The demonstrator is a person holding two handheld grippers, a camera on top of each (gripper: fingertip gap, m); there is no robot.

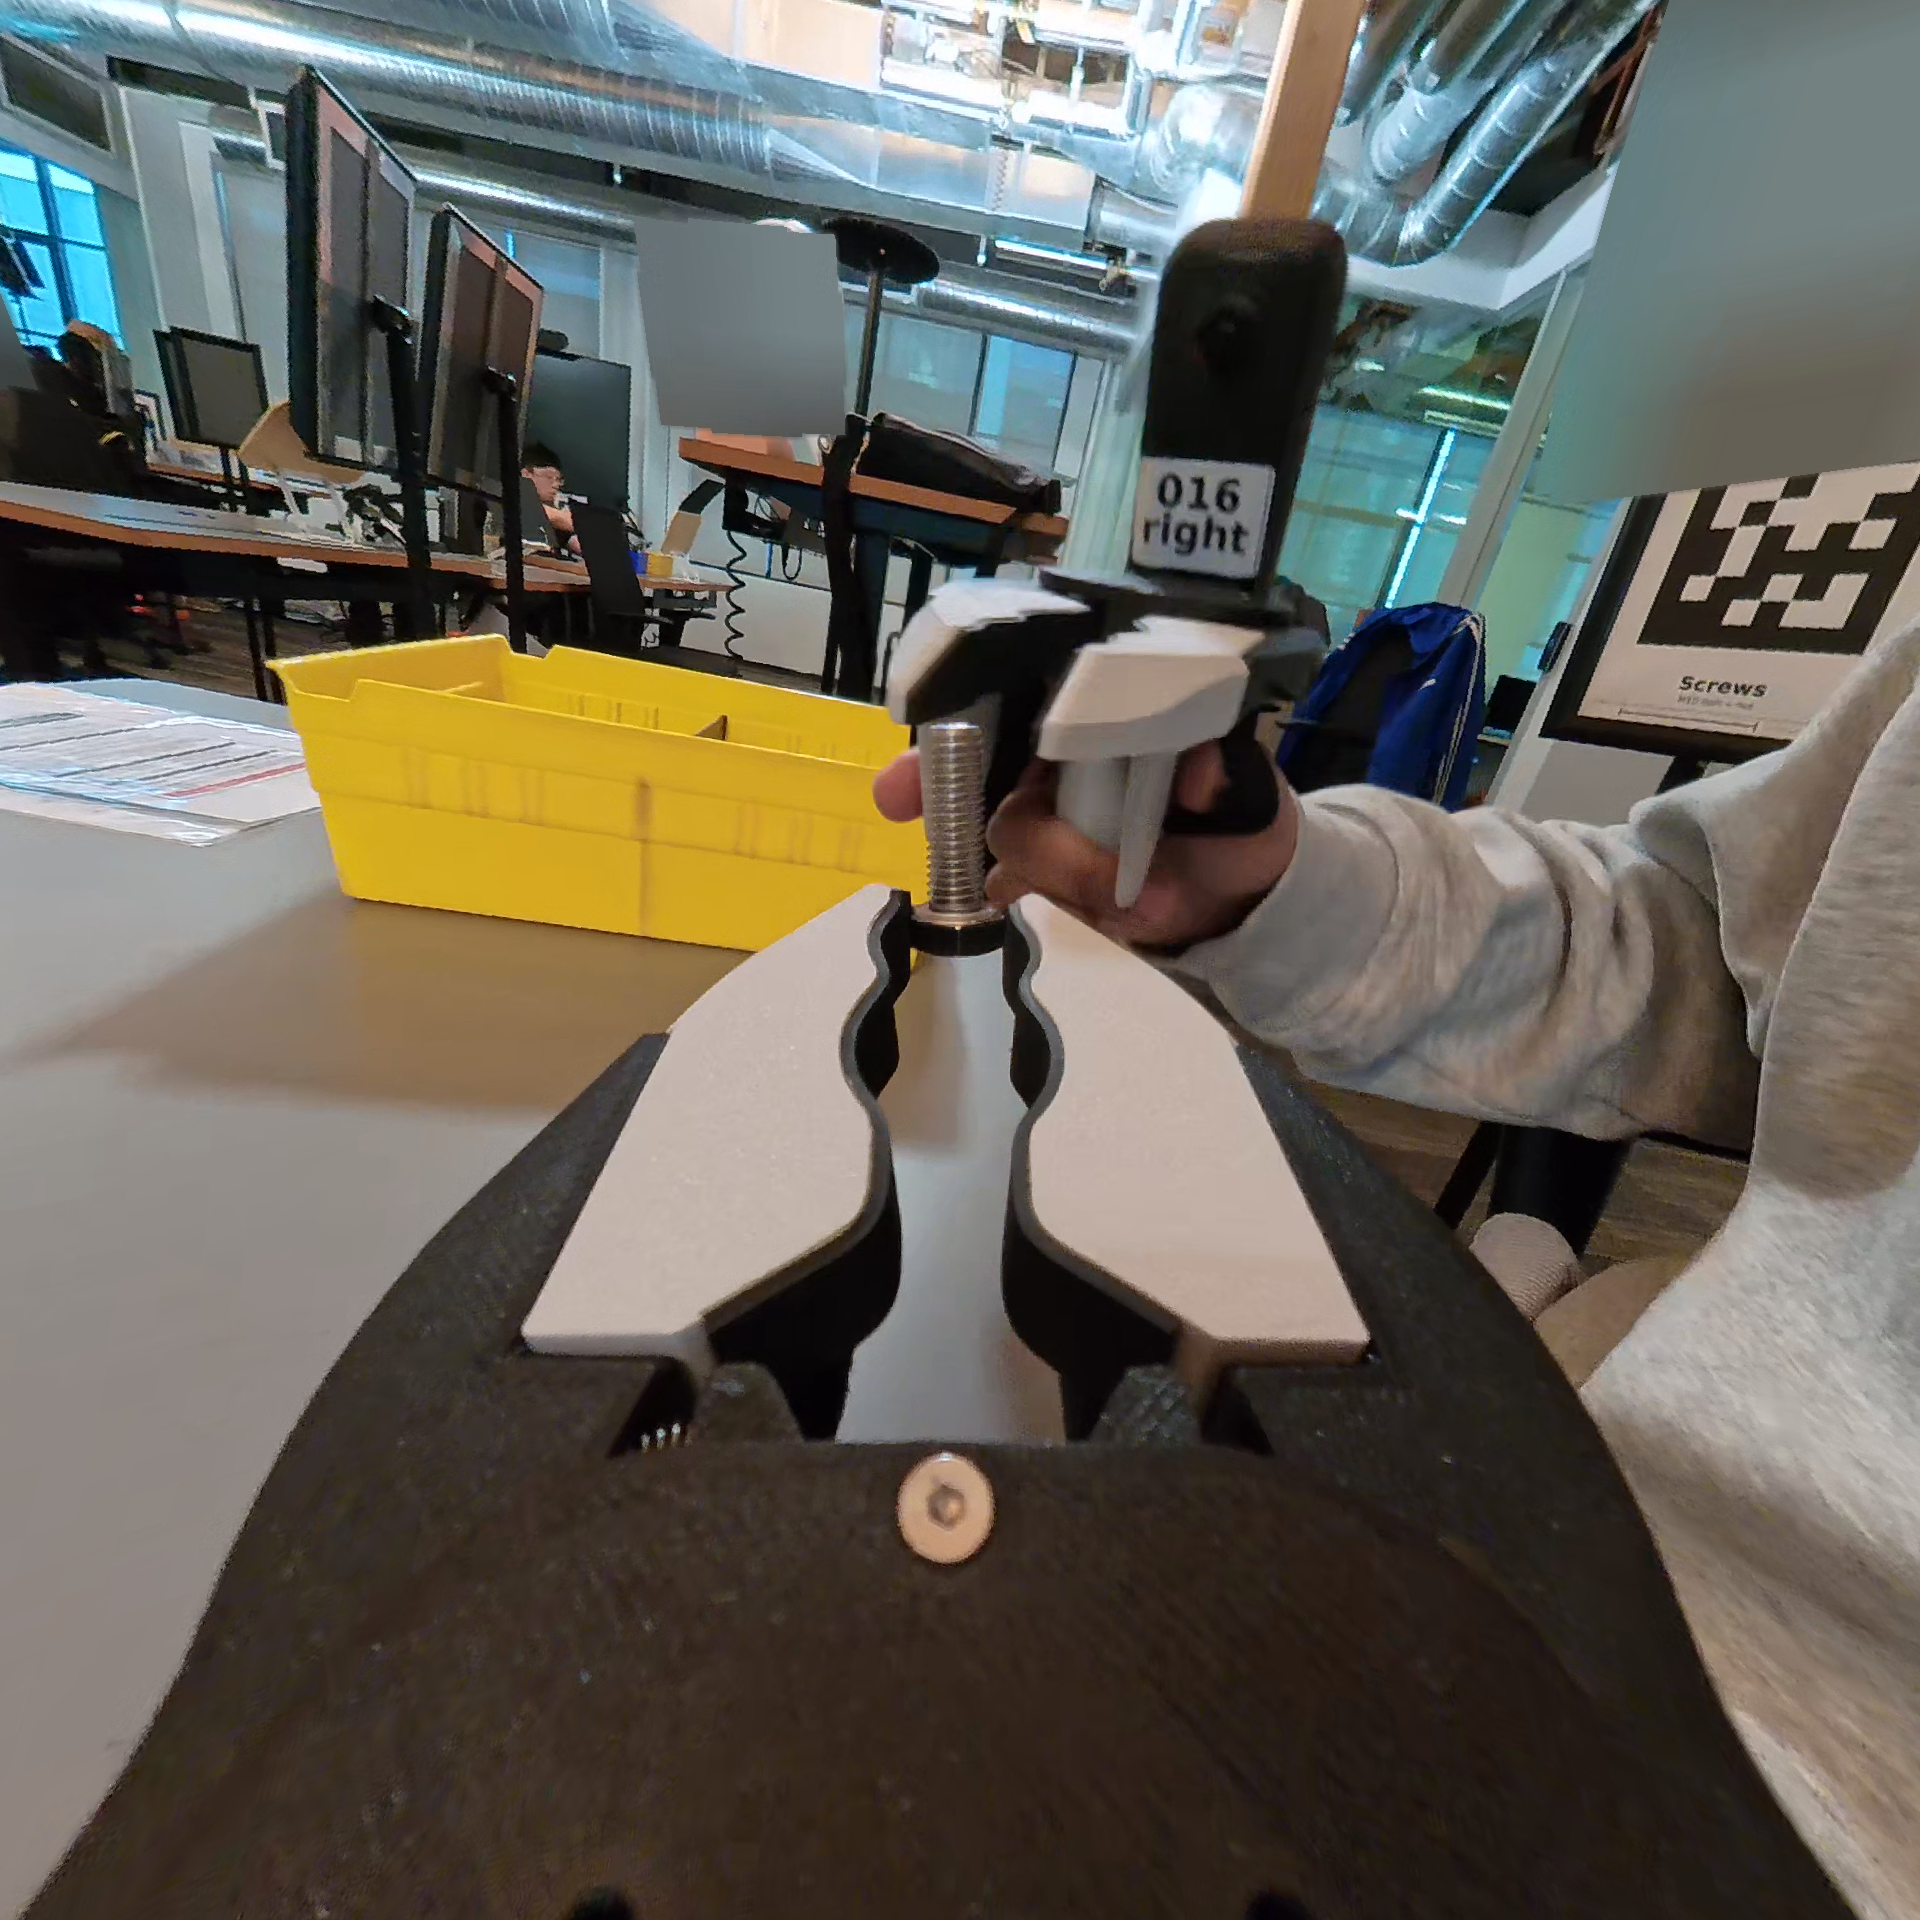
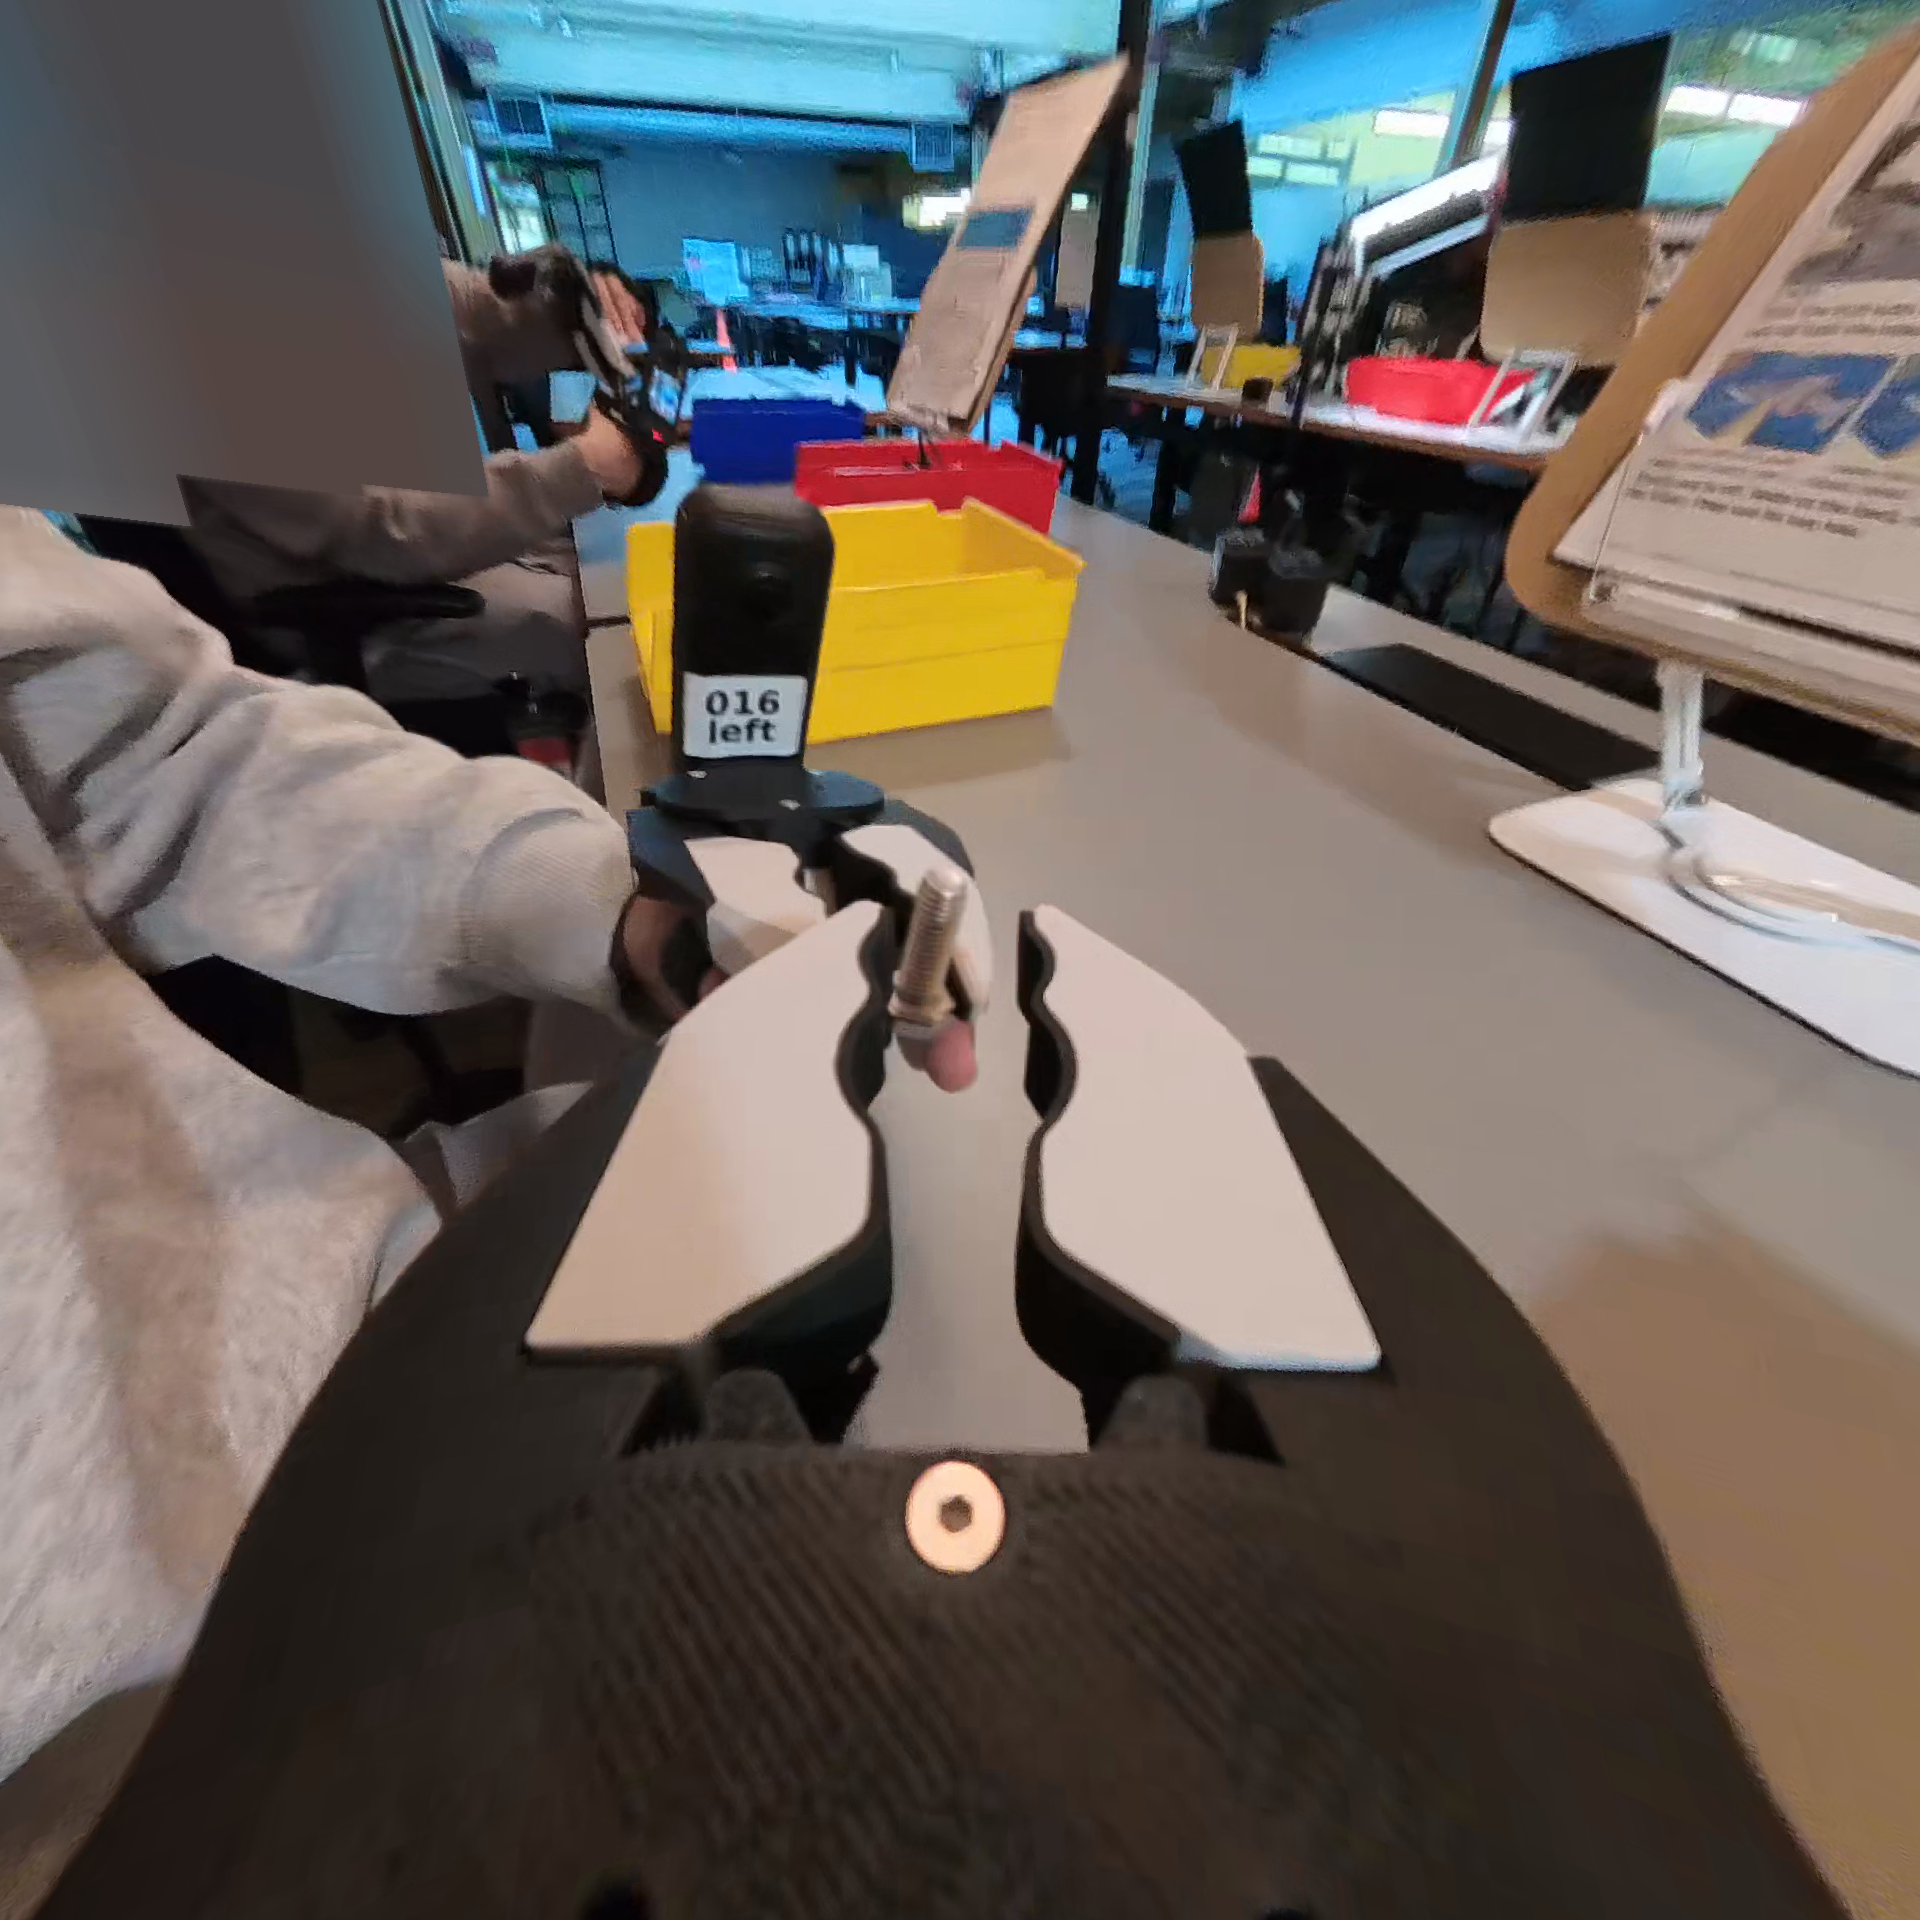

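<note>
A silver threaded bolt stands upright above the grey table. My left gripper is shut on the bolt's base, where a dark hex piece sits between the fingertips. My right gripper hovers at the bolt's top, and a finger of the hand holding it touches the threads. In the right wrist view, my right gripper is open. The bolt stands in the gap, close to the left finger. A fingertip shows under it. The left gripper faces me, partly hidden.
A yellow divided bin stands just beyond the bolt and also shows in the right wrist view. Red and blue bins sit behind it. A document stand with a white base is at the right. Papers lie at the far left. My two grippers' fingertips are within a few centimetres of each other.
</note>
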